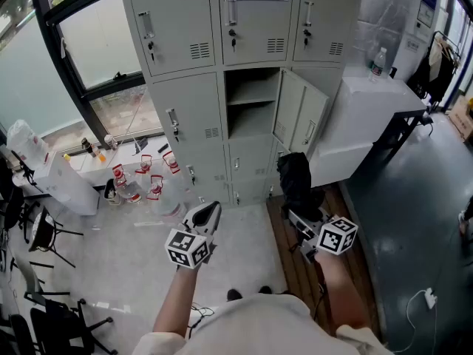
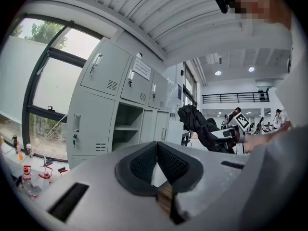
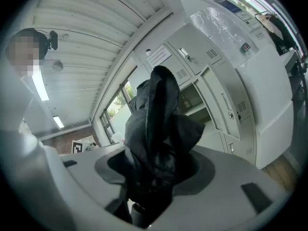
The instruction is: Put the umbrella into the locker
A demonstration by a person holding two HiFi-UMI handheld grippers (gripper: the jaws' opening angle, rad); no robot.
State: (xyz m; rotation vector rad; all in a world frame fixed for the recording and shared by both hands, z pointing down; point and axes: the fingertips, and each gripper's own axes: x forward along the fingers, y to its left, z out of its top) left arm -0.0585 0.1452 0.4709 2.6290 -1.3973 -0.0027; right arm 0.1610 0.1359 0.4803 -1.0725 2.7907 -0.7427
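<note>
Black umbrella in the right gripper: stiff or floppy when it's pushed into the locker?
Probably stiff at the core: the umbrella sticks out from the right gripper without drooping. Its cloth looks loose and bunched, so it will likely flop and could catch on the rim of the open locker. It seems light: one gripper carries it.

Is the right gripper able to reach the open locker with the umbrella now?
Probably yes: the locker stands open, its door swung aside, and nothing shows between it and the right gripper holding the umbrella.
</note>
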